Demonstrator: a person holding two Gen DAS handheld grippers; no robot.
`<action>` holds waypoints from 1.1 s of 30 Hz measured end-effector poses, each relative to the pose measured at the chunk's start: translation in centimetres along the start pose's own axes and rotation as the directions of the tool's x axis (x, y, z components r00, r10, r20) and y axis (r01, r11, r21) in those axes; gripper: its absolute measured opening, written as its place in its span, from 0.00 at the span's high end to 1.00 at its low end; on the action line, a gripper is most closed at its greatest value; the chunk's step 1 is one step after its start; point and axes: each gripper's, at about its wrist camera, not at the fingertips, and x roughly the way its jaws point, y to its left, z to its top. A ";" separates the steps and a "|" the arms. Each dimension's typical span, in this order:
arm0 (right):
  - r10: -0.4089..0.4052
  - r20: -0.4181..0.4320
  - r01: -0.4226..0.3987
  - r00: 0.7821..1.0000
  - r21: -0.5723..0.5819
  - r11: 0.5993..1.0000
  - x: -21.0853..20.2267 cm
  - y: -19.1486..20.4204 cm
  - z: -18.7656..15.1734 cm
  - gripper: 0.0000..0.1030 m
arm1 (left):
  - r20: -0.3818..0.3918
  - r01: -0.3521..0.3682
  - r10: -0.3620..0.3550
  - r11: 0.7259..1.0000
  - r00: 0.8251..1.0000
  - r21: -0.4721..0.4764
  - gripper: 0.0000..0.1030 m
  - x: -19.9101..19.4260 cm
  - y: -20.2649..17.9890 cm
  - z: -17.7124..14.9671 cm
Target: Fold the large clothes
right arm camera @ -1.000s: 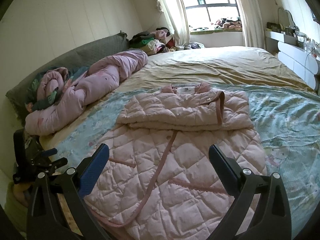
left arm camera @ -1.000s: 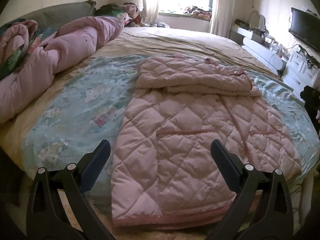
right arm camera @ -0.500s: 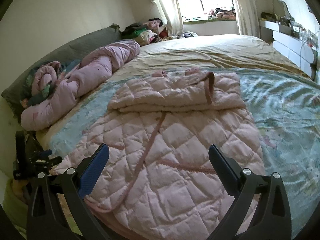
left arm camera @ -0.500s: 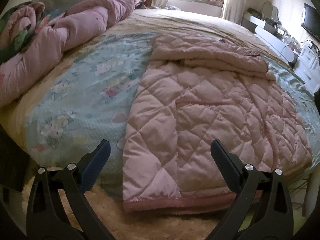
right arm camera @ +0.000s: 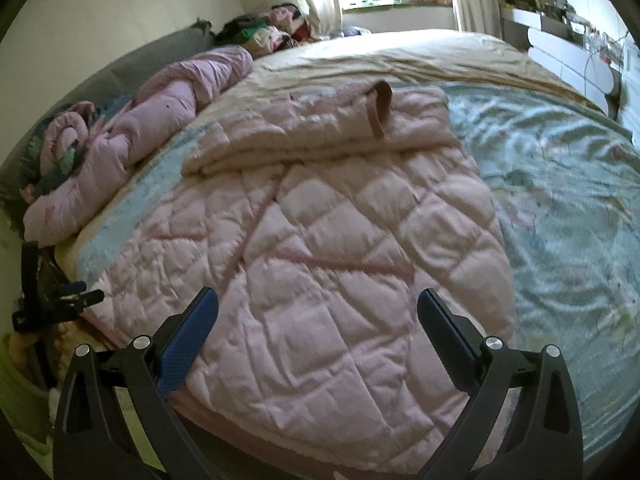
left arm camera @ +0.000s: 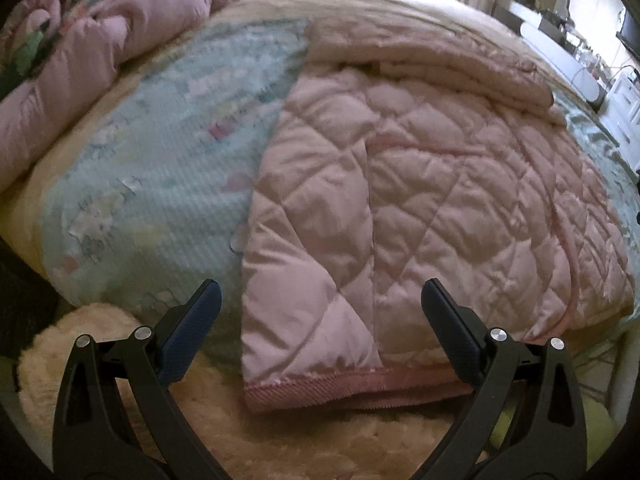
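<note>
A pink quilted coat [left arm camera: 420, 184] lies flat on the bed, its sleeves and top folded across the far end and its ribbed hem hanging over the near bed edge. It also shows in the right wrist view [right arm camera: 320, 240]. My left gripper [left arm camera: 320, 300] is open and empty, low over the hem's left corner. My right gripper [right arm camera: 318, 308] is open and empty, just above the coat's lower right part. The left gripper shows small at the left edge of the right wrist view [right arm camera: 76, 296].
The bed has a light blue cartoon-print cover [left arm camera: 160, 152] [right arm camera: 560, 200]. A rolled pink duvet [left arm camera: 100, 48] [right arm camera: 132, 148] lies along its left side. A fluffy cream rug [left arm camera: 280, 432] lies below the hem. White furniture [right arm camera: 568, 52] stands at the far right.
Both grippers have moved down and forward, closer to the coat's near hem. The coat has not moved. Both stay open.
</note>
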 end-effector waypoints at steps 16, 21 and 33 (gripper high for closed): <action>-0.051 -0.042 0.055 0.998 0.088 0.995 -0.8 -4.7 -2.3 0.04 | -0.233 0.096 -0.104 0.994 0.967 -0.044 0.09 5.4 0.5 0.8; -0.080 -0.113 0.094 0.990 0.123 0.988 -0.3 -6.5 -3.9 0.04 | -0.199 0.101 -0.100 0.995 0.975 -0.003 0.30 4.8 -0.2 0.3; -0.045 -0.260 0.098 0.964 0.193 0.976 0.7 -9.2 -7.9 0.04 | -0.066 0.149 -0.147 0.988 0.987 0.026 0.84 2.5 -0.1 0.0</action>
